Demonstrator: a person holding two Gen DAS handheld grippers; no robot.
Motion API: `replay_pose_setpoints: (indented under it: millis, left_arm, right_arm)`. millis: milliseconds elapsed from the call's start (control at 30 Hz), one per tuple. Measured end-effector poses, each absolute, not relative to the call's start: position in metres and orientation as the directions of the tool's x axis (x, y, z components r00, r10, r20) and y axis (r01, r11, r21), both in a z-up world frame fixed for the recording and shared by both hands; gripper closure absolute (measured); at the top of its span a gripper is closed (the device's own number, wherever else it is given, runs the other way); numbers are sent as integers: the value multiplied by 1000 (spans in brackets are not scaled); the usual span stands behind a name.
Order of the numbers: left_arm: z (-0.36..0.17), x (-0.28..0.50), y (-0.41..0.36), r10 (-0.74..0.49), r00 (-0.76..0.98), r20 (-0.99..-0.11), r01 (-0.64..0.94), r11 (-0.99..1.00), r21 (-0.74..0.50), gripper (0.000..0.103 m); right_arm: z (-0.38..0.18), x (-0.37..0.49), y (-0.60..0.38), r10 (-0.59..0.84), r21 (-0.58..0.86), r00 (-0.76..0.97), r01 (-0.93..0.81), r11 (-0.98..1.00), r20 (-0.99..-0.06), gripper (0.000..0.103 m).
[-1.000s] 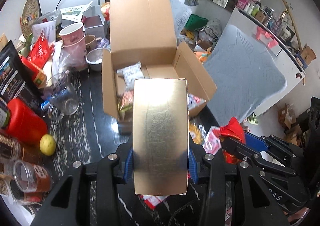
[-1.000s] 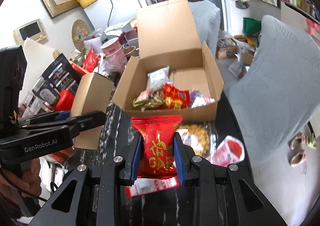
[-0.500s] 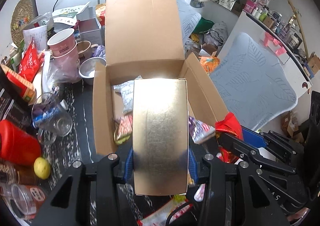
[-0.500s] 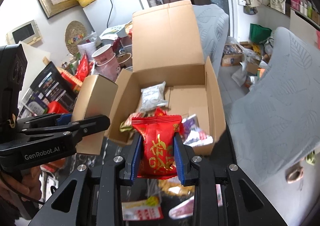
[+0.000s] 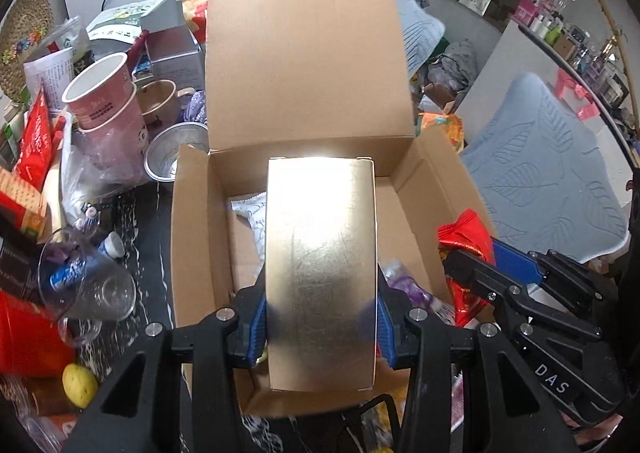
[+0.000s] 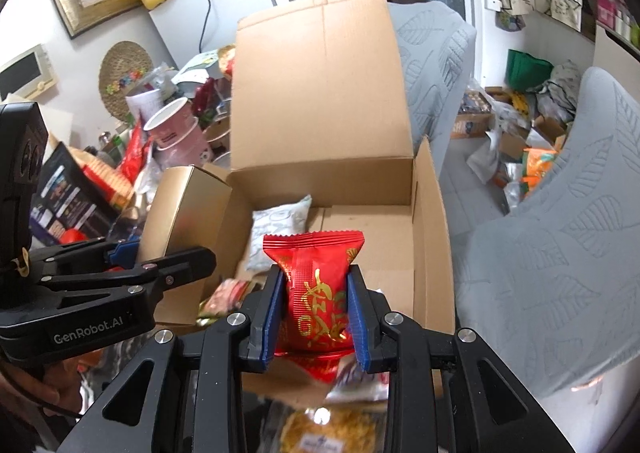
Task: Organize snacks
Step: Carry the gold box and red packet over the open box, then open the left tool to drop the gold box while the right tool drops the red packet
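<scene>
An open cardboard box (image 5: 312,65) stands on the dark table with its lid up; it also shows in the right wrist view (image 6: 320,93). My left gripper (image 5: 320,317) is shut on a shiny gold box (image 5: 322,269) and holds it above the carton's opening. The gold box also shows in the right wrist view (image 6: 180,209). My right gripper (image 6: 316,317) is shut on a red snack packet (image 6: 316,281) with gold lettering, over the carton's near right part. A white packet (image 6: 280,237) and other snacks lie inside the carton.
Left of the carton stand pink paper cups (image 5: 104,97), a metal bowl (image 5: 172,153), a glass mug (image 5: 88,285), a red container (image 5: 24,337) and a lemon (image 5: 80,377). A yellowish snack bag (image 6: 320,429) lies on the table in front of the carton. A grey chair (image 6: 560,253) is at right.
Both grippers have moved forward over the open carton with their loads. The gold box and the red packet now hang above its inside rather than in front of it.
</scene>
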State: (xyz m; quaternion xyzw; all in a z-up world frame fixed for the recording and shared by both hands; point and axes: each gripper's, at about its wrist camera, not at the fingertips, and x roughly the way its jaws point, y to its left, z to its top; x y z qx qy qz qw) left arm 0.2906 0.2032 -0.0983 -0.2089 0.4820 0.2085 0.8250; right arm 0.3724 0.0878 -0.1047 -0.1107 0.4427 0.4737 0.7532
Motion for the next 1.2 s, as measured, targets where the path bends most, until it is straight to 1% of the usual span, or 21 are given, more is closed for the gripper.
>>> replay_pose_setpoints:
  millis: [300, 433, 533, 633, 800, 867, 933, 1067, 1200]
  left_arm:
    - [-129, 320, 221, 140, 394, -908, -547, 830, -109, 60]
    - [-143, 331, 225, 118, 371, -921, -542, 833, -111, 60]
    - [-148, 337, 224, 102, 363, -926, -535, 836, -118, 60]
    - [-148, 342, 223, 111, 360, -926, -529, 842, -105, 60]
    - [-151, 349, 221, 98, 327, -940, -528, 844, -96, 60]
    - [-154, 352, 222, 104, 307, -946, -533, 842, -80, 58]
    - [-154, 351, 222, 118, 300, -947, -539, 840, -67, 56]
    - [-148, 350, 218, 152, 297, -943, -534, 845, -32, 56]
    - [-140, 348, 213, 166, 301, -939, -531, 847, -20, 55]
  right_arm:
    - [-134, 394, 111, 584, 262, 142, -792, 551, -799, 73]
    - [-144, 398, 118, 560, 243, 153, -787, 568, -815, 73]
    - [-150, 400, 124, 535, 220, 166, -782, 583, -828, 73]
    - [-153, 401, 128, 519, 195, 182, -784, 589, -835, 73]
    - [-152, 404, 129, 501, 184, 193, -772, 608, -844, 72]
    - [-152, 402, 129, 488, 175, 197, -768, 616, -850, 65]
    - [-149, 401, 128, 490, 175, 199, -768, 616, -849, 63]
    - [-143, 397, 122, 490, 167, 212, -768, 619, -845, 52]
    - [-135, 394, 116, 496, 176, 215, -759, 627, -841, 51]
